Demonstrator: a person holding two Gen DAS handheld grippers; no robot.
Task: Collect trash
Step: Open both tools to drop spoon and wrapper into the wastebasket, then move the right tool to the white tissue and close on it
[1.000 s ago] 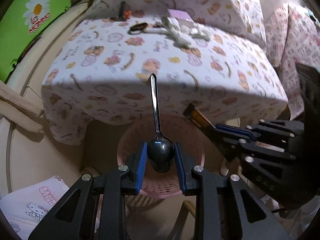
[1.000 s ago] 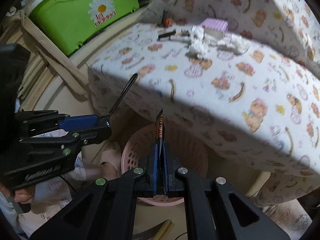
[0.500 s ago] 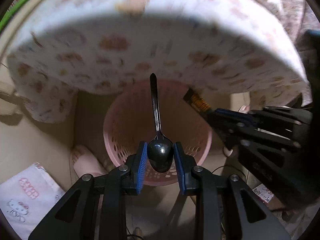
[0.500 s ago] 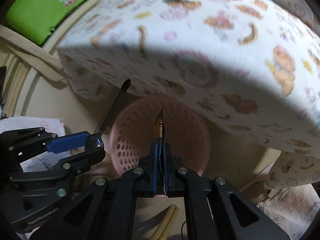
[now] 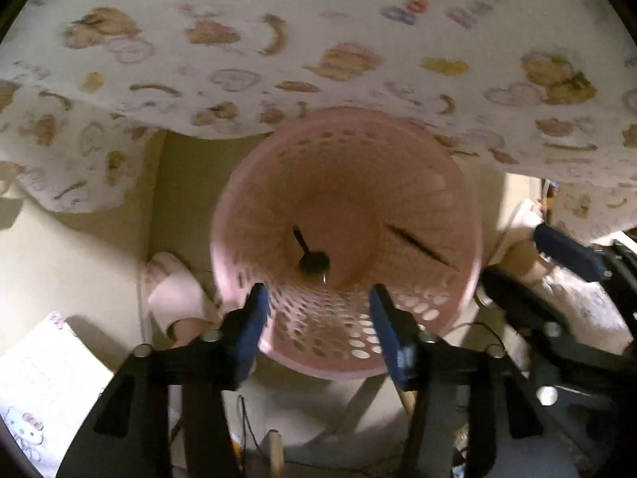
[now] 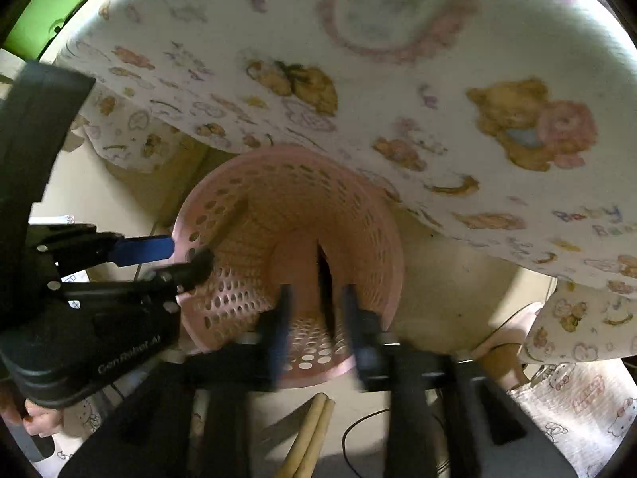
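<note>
A pink perforated basket [image 5: 422, 310] stands on the floor under the edge of the cloth-covered table; it also shows in the right wrist view [image 6: 223, 302]. My left gripper [image 5: 318, 306] is open right above the basket's near rim. The dark spoon [image 5: 312, 259] is loose inside the basket. My right gripper [image 6: 316, 304] is open over the basket too. The dark coffee sachet [image 6: 324, 275] is falling between its jaws; it shows inside the basket in the left wrist view [image 5: 422, 247]. Both items are blurred.
The table with a bear-print cloth [image 5: 318, 40] overhangs the basket's far side. A pink slipper [image 5: 175, 290] lies left of the basket. Hello Kitty cloth [image 5: 36, 390] is at the lower left. Wooden sticks [image 6: 310, 434] and a black cable [image 6: 366, 430] lie on the floor nearby.
Both grippers moved down closer to the basket and opened. The spoon left the left gripper and the sachet left the right gripper; both dropped into the basket.
</note>
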